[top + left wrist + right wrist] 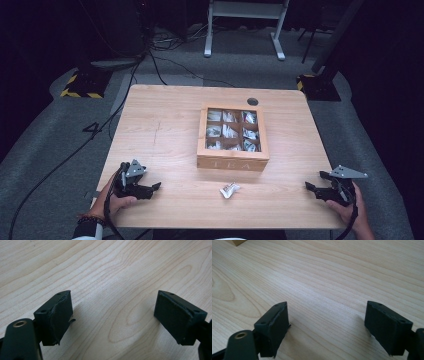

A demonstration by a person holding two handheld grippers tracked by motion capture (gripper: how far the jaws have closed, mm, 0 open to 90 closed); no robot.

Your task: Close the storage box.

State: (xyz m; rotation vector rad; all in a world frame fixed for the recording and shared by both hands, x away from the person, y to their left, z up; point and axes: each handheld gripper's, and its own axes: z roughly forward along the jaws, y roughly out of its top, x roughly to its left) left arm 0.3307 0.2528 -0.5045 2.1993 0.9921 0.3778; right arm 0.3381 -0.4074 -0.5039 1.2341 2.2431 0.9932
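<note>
Item: sachet (229, 190), white, loose on the table (165, 125), just in front of the tea box (232, 162) and apart from it. Long axis runs on a slant, near-left to far-right.

Left gripper (150, 189): jaws spread wide, holding nothing, low over bare wood at the near-left. The sachet lies to its right, roughly level with it.

Right gripper (312, 190): jaws likewise spread, holding nothing, at the near-right edge. The sachet lies to its left.

Distance: both stand well apart from the sachet; your left looks slightly nearer, by a small margin.

Judgement: you would likely reach inward with the left, jaws set across the sachet's narrow side.

Box: nine compartments, each holding sachets.
</note>
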